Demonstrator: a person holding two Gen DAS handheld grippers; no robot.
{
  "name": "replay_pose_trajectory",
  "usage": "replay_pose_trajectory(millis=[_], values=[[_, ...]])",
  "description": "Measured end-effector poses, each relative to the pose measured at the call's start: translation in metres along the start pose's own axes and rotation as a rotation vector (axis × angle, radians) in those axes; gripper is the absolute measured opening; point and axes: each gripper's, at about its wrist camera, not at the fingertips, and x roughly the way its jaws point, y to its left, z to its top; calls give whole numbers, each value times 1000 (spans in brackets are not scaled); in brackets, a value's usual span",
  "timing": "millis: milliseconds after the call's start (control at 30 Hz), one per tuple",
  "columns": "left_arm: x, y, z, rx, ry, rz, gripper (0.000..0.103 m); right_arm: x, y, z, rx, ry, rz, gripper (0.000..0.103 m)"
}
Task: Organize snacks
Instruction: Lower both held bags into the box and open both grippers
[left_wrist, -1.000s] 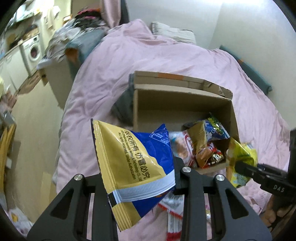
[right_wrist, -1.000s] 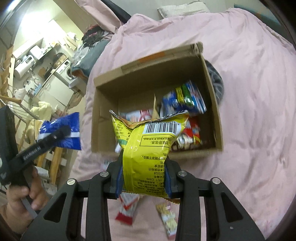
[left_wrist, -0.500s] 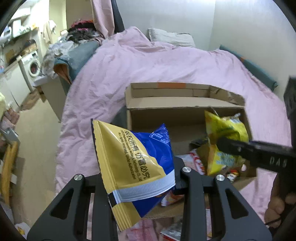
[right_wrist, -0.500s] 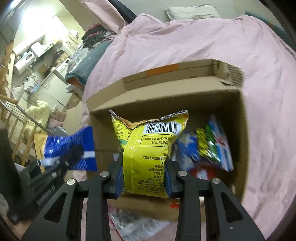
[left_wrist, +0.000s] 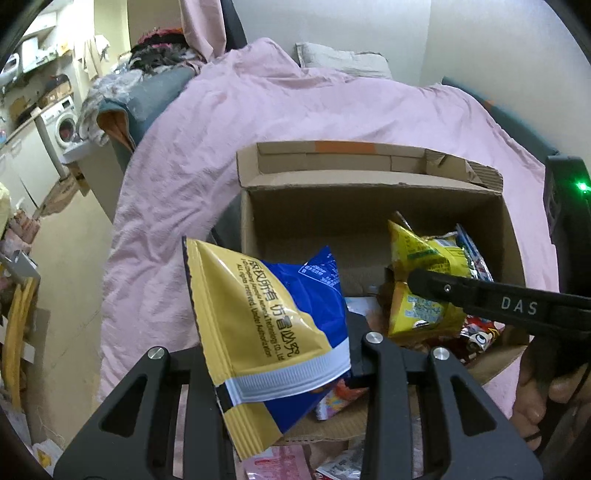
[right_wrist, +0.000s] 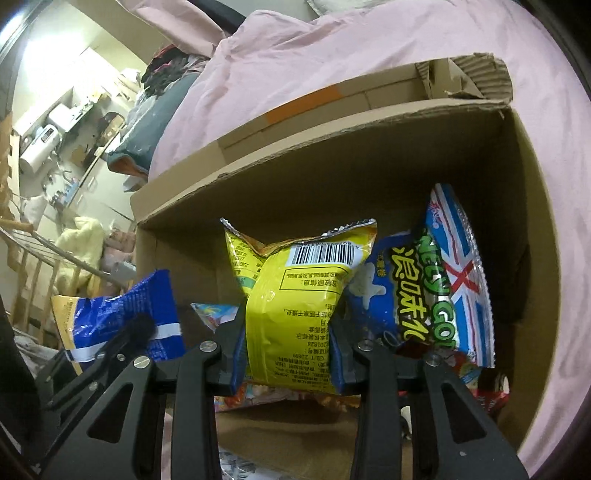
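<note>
An open cardboard box (left_wrist: 369, 181) lies on the bed with several snack bags inside. My left gripper (left_wrist: 280, 354) is shut on a blue and gold snack bag (left_wrist: 266, 325), held over the box's near left corner. My right gripper (right_wrist: 291, 350) has a yellow snack bag (right_wrist: 299, 288) between its pads, down inside the box (right_wrist: 332, 166). Its jaws are opening, but the pads still press the bag's sides. A blue and green packet (right_wrist: 443, 288) leans just right of the yellow bag. The left wrist view shows the yellow bag (left_wrist: 424, 258) over the pile.
The box sits on a pink bedcover (left_wrist: 258, 129). Loose packets (left_wrist: 280, 461) lie in front of the box's near wall. A hand (left_wrist: 535, 398) grips the right tool. Left of the bed are floor, clutter and a washing machine (left_wrist: 62, 122).
Both grippers have moved forward and down toward the box. The yellow bag has gone from in front of the box to inside it. The blue and gold bag has come up to the box's near left corner.
</note>
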Motion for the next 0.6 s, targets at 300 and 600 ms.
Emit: replay_pose_trajectory(millis=[300, 600], values=[[1, -8, -3, 23, 18, -21, 39, -28, 11, 3, -23, -131, 86, 82], [-11, -9, -1, 11, -28, -36, 86, -44, 1, 4, -14, -150, 35, 83]])
